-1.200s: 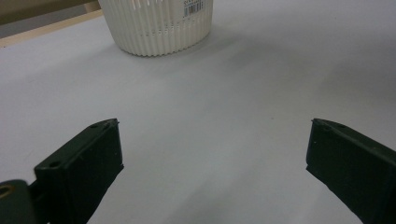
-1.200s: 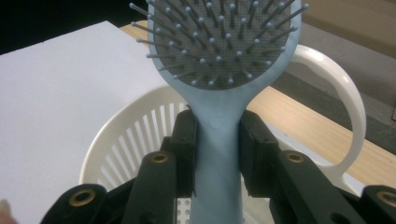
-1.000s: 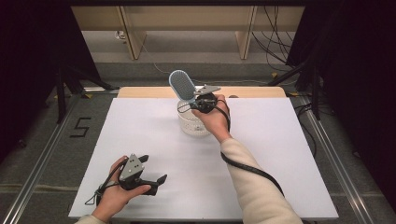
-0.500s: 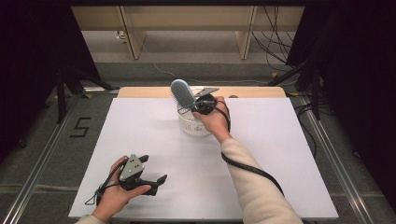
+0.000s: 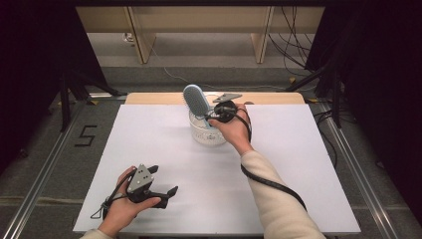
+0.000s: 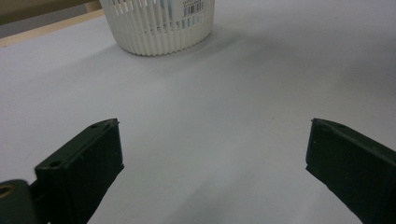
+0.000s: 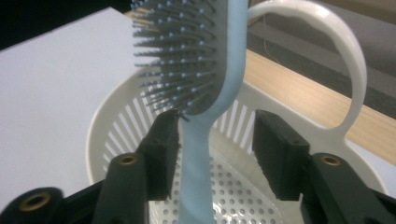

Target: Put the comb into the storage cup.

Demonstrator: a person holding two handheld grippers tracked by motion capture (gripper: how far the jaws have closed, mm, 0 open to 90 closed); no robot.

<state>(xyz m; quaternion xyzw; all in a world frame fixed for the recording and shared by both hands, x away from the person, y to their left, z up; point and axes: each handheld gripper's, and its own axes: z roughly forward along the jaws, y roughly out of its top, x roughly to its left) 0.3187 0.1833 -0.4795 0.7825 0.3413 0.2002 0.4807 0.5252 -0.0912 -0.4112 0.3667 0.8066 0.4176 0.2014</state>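
Hairbrush (image 7: pixel 205 79): pale blue, upright in the basket, handle down, bristled head above the rim.
Table (image 5: pixel 308 179): white, mostly bare; wide free room on all sides of the basket except behind, where the far wooden edge lies near.
Basket (image 5: pixel 205 133): white, slotted wall, hoop handle raised; stands at the far middle of the table.
Right gripper (image 7: pixel 212 140): over the basket; its jaws have just been opening, one pad touching the brush handle, the other clear of it.
Left gripper (image 5: pixel 158 191): rests near the front edge, well apart from the basket, jaws wide and empty.
Progress: brush looks delivered and released; what is left is lifting the right gripper straight out.
Caution: hoop and bristles sit close to the jaws.
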